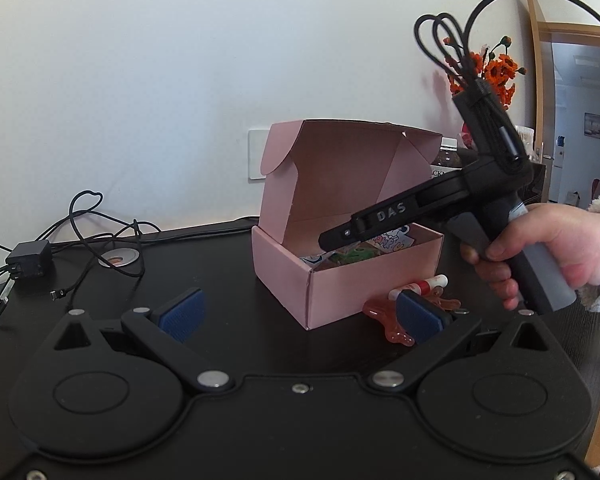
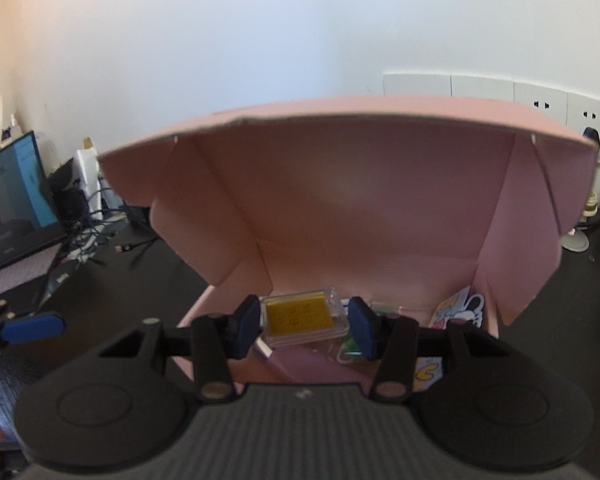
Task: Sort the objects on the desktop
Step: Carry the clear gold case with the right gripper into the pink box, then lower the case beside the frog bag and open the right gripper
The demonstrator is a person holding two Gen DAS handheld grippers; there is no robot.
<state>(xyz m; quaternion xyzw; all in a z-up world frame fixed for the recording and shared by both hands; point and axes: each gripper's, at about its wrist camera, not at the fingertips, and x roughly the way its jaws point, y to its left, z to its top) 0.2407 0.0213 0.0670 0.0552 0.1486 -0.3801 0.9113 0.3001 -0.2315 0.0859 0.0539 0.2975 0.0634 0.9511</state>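
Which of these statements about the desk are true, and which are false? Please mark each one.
1. The lid of the pink box stands open. True.
2. The right gripper holds a clear case with a yellow insert over the inside of the box. True.
3. The left gripper is shut on the glue stick. False: its jaws are open and hold nothing; the glue stick lies on the desk beside the box.
4. The box is empty. False: stickers and other small things lie inside.
5. A black charger with its cable lies on the desk, apart from the box. True.
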